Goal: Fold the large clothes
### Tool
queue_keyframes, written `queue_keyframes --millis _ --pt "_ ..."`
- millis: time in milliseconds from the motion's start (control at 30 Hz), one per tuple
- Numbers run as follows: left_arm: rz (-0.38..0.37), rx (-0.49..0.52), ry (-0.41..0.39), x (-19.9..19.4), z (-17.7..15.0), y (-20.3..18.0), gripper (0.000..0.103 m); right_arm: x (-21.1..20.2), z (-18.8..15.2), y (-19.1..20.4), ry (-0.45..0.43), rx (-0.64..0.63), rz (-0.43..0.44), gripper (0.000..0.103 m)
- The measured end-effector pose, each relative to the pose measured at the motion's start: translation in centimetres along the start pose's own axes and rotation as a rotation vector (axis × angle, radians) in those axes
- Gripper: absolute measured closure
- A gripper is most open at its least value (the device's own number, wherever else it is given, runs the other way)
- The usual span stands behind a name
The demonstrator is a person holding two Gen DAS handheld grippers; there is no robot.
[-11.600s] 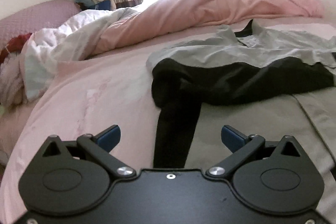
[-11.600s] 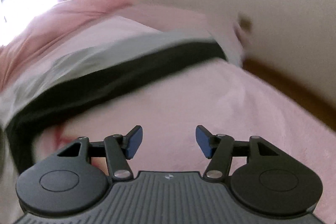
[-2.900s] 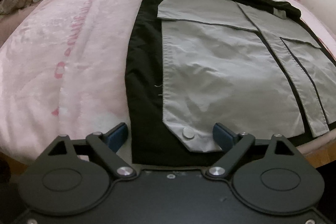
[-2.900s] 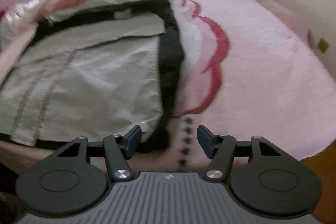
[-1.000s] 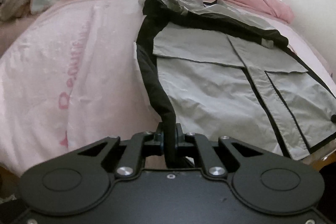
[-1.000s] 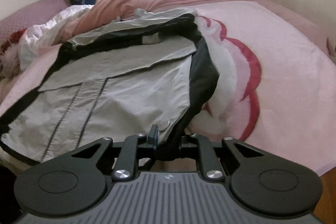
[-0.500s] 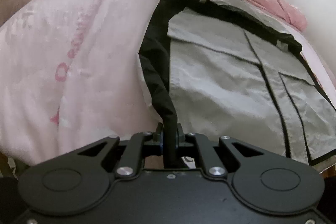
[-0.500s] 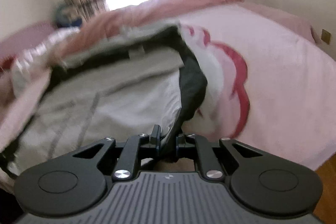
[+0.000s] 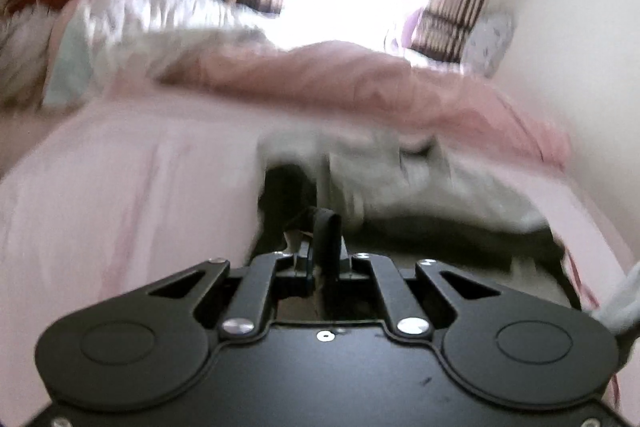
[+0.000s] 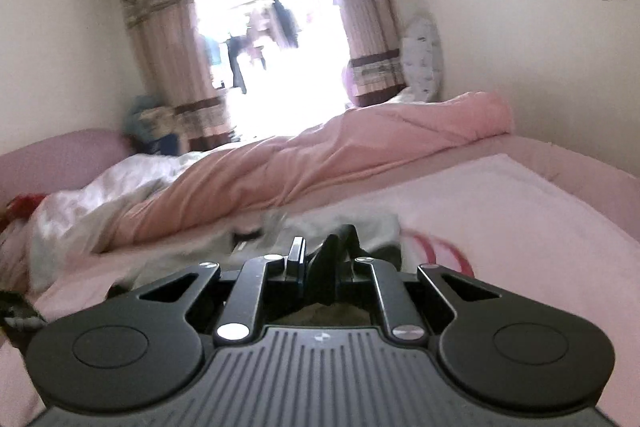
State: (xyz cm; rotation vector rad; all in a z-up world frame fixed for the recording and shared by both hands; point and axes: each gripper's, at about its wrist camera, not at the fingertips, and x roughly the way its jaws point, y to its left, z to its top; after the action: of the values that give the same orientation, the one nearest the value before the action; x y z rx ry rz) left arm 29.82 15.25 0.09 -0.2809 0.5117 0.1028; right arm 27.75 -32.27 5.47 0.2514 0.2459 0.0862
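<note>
A grey jacket with black trim (image 9: 420, 183) lies on the pink bed, blurred by motion. My left gripper (image 9: 323, 259) is shut on a black hem corner of the jacket. My right gripper (image 10: 320, 267) is shut on the other black hem corner, and the jacket (image 10: 360, 227) bunches just beyond it. Both held corners sit over the far part of the jacket, near its collar end. The part of the jacket under the grippers is hidden.
A rolled pink duvet (image 10: 340, 163) and a white quilt (image 9: 160, 15) lie across the far side of the bed. The pink bedsheet (image 9: 120, 187) spreads left. A wall (image 10: 540, 47) runs along the right, with curtains (image 10: 160, 67) and a bright window behind.
Both grippers, still shut on the hem corners, have swung up and forward towards the collar end. The flat grey front of the jacket is no longer spread out in view.
</note>
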Motion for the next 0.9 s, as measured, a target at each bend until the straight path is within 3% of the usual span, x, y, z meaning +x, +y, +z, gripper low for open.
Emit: queue_keyframes --millis 67,200,400,467,600,633,667,700,733,767,800,867,900 --pt "0.001 -0.008 -0.046 2.5 2.5 0.0 0.096 3.7 1.7 0.3 -0.031 0.031 -0.003 0.089" --pt "0.006 -0.026 -0.06 10.0 6.2 -0.5 0.096 12.5 3.3 1.0 -0.038 0.065 -0.025 0.089" --pt "0.047 -0.071 0.011 23.3 7.8 0.1 0.095 23.5 0.2 1.6 0.031 -0.007 -0.136 0.089" --pt "0.113 -0.068 0.028 27.1 7.7 0.9 0.095 26.5 -0.8 1.3 0.055 -0.046 -0.183 0.089" --pt "0.104 -0.048 0.041 31.6 6.5 1.6 0.09 30.3 -3.2 -0.7 0.121 0.038 -0.175 0.085" --pt "0.111 -0.012 0.017 32.2 6.4 1.4 0.087 30.6 -3.7 -1.0 0.112 0.047 -0.177 0.076" --pt "0.108 0.007 -0.009 32.4 6.2 1.2 0.086 30.9 -4.0 -1.3 0.086 0.06 -0.168 0.058" --pt "0.096 0.01 -0.022 32.5 6.3 1.3 0.085 30.9 -4.1 -1.8 0.062 0.081 -0.153 0.049" --pt "0.079 -0.003 -0.02 32.4 6.4 1.6 0.082 30.8 -4.0 -2.7 0.039 0.121 -0.132 0.028" --pt "0.055 -0.028 -0.021 32.0 6.4 2.0 0.077 30.4 -3.9 -3.8 0.022 0.175 -0.112 0.017" --pt "0.029 -0.059 -0.027 31.7 6.5 2.5 0.073 29.9 -3.6 -4.9 -0.005 0.24 -0.087 0.017" --pt "-0.013 -0.141 -0.071 30.1 6.3 3.3 0.046 29.0 -2.5 -6.5 -0.004 0.304 -0.021 0.017" --pt "-0.027 -0.166 -0.055 29.6 6.8 3.5 0.039 28.3 -1.9 -7.0 -0.022 0.325 -0.007 0.017"
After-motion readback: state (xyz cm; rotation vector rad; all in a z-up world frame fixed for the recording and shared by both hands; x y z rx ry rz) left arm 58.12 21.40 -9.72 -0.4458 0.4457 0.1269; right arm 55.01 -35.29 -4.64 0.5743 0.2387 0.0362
